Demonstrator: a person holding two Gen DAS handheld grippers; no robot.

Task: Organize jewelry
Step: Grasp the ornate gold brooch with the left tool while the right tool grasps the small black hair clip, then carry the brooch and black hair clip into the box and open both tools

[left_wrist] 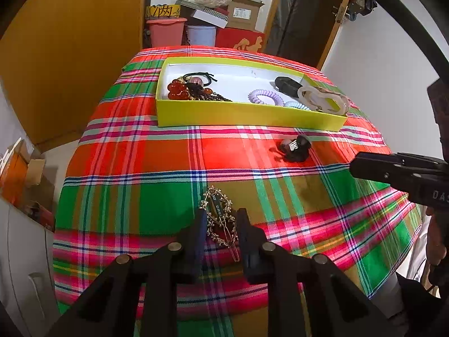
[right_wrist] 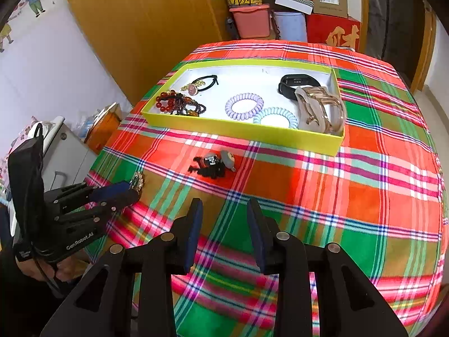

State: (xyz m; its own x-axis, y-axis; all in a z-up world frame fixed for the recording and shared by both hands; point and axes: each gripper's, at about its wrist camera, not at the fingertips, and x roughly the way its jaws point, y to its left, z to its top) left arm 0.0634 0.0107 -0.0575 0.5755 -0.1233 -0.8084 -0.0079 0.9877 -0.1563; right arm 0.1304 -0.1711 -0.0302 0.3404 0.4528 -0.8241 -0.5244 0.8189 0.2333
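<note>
A yellow tray with a white floor holds bead bracelets, spiral hair ties, a black band and a beige watch. A gold leaf hair clip lies on the plaid cloth between the open fingers of my left gripper, which also shows in the right wrist view. A black hair tie with a charm lies in front of the tray. My right gripper is open and empty above the cloth; it shows at the right edge of the left wrist view.
The plaid-covered table drops off at the left toward a white cabinet and boxes on the floor. Stacked boxes and bins stand behind the table, beside a wooden wardrobe.
</note>
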